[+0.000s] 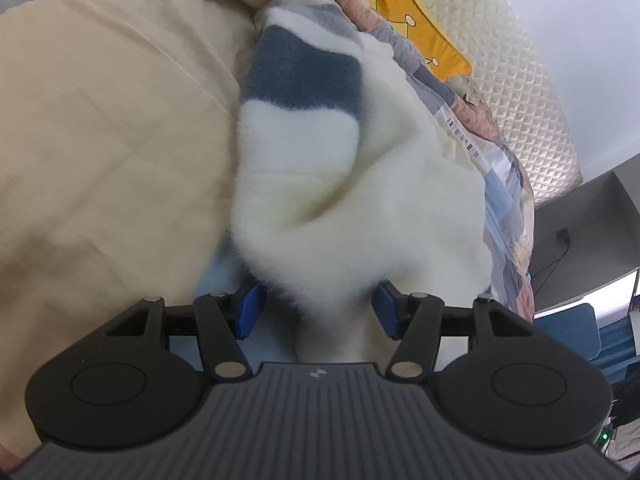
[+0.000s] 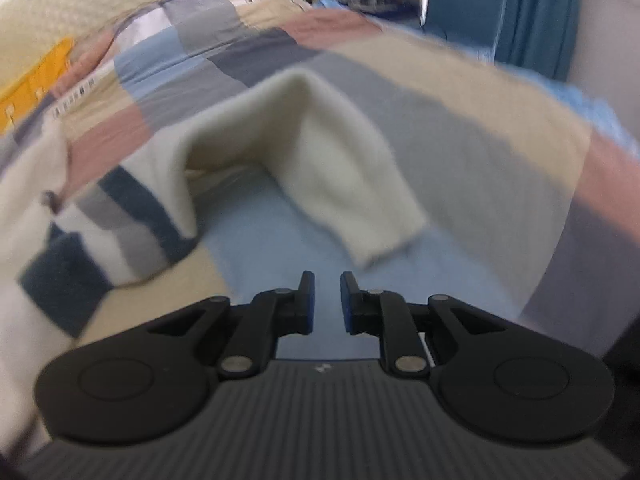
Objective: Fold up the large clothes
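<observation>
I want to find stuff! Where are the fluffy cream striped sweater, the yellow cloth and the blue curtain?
fluffy cream striped sweater (image 1: 360,216), left wrist view, cream body.
yellow cloth (image 1: 404,8), left wrist view, middle.
blue curtain (image 2: 532,12), right wrist view, upper folds.

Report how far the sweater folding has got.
Early stage. Done: nothing looks folded; the fuzzy cream sweater with navy and grey stripes lies rumpled on the patchwork quilt, one sleeve bent over. In hand: the left gripper has cream fabric bunched between its wide-set fingers; whether it grips is unclear. The right gripper is empty, just short of the sleeve. Left: all folds.
</observation>
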`<state>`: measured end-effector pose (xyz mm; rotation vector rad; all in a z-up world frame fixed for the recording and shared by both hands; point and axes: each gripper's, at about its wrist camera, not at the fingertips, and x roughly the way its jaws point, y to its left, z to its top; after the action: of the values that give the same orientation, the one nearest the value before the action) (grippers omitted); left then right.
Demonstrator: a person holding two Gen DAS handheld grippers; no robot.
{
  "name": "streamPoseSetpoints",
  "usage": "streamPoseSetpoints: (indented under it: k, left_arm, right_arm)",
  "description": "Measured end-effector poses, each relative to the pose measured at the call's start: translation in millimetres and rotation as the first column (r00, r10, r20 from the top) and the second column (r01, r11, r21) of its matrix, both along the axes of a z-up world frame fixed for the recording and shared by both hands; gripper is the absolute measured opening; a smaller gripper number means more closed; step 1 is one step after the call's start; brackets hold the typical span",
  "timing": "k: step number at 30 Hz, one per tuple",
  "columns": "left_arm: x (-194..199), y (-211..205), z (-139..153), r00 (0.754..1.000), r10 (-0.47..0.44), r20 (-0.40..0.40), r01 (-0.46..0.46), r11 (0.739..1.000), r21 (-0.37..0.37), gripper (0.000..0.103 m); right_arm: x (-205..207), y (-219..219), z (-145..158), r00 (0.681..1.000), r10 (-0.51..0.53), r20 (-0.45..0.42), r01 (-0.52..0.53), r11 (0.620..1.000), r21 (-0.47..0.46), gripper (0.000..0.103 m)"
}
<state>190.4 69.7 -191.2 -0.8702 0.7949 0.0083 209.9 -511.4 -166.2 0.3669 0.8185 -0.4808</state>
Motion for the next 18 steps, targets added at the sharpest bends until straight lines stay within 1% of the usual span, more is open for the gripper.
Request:
streamPoseSetpoints:
  k: [1, 2, 4, 6, 8, 10, 11, 13, 16, 17, 18]
  left_arm:
    - [-0.5, 0.1, 0.6, 1.0, 0.0, 0.003, 0.0, 1.0, 0.0, 0.063]
    - [-1.0, 0.1, 1.3, 1.0, 0.001, 0.006, -0.001, 1.0, -0.002, 0.063]
    - [-2.9, 2.4, 1.7, 1.0, 0.004, 0.01, -0.004, 1.0, -0.007, 0.063]
    - [-4.9, 3.8, 2.3, 1.0, 0.009, 0.014, -0.009, 1.0, -0.016, 0.062]
    - [-9.8, 7.5, 6.1, 0.999, 0.027, 0.041, -0.026, 0.999, -0.029, 0.062]
    - [-13.5, 12.3, 7.8, 0.997, 0.045, 0.056, -0.041, 0.997, -0.068, 0.062]
    - [-15.3, 15.4, 6.7, 0.997, 0.054, 0.059, -0.048, 0.994, -0.097, 0.062]
    - [-17.8, 19.9, 5.3, 0.995, 0.076, 0.066, -0.066, 0.989, -0.134, 0.062]
    - [-19.5, 24.0, 3.0, 0.993, 0.104, 0.061, -0.092, 0.98, -0.174, 0.062]
    - [-19.6, 24.0, 2.2, 0.993, 0.103, 0.057, -0.091, 0.979, -0.18, 0.062]
    - [-19.8, 22.7, 1.5, 0.994, 0.095, 0.048, -0.085, 0.981, -0.176, 0.062]
  right_arm:
    - [-3.2, 0.9, 1.5, 1.0, -0.01, 0.009, 0.009, 0.999, 0.042, 0.035]
    - [-7.1, 2.5, 3.3, 1.0, -0.018, 0.025, 0.015, 0.996, 0.093, 0.058]
    - [-20.5, 10.7, 7.5, 0.996, -0.042, 0.079, 0.029, 0.986, 0.166, 0.078]
    - [-32.0, 19.5, 15.6, 0.992, -0.046, 0.118, 0.021, 0.978, 0.209, 0.076]
    - [-39.4, 31.7, 27.0, 0.987, -0.032, 0.158, -0.007, 0.971, 0.238, 0.076]
    - [-48.4, 45.0, 43.6, 0.978, -0.014, 0.209, -0.033, 0.975, 0.221, 0.077]
    - [-49.6, 54.0, 54.5, 0.971, 0.017, 0.238, -0.068, 0.976, 0.208, 0.077]
    - [-50.5, 71.3, 67.4, 0.956, 0.067, 0.286, -0.136, 0.965, 0.226, 0.077]
    - [-51.1, 106.4, 75.7, 0.931, 0.114, 0.347, -0.227, 0.925, 0.305, 0.077]
    - [-51.7, 121.1, 74.6, 0.925, 0.126, 0.359, -0.255, 0.906, 0.339, 0.077]
    - [-50.5, 137.3, 69.6, 0.919, 0.145, 0.366, -0.293, 0.874, 0.387, 0.077]
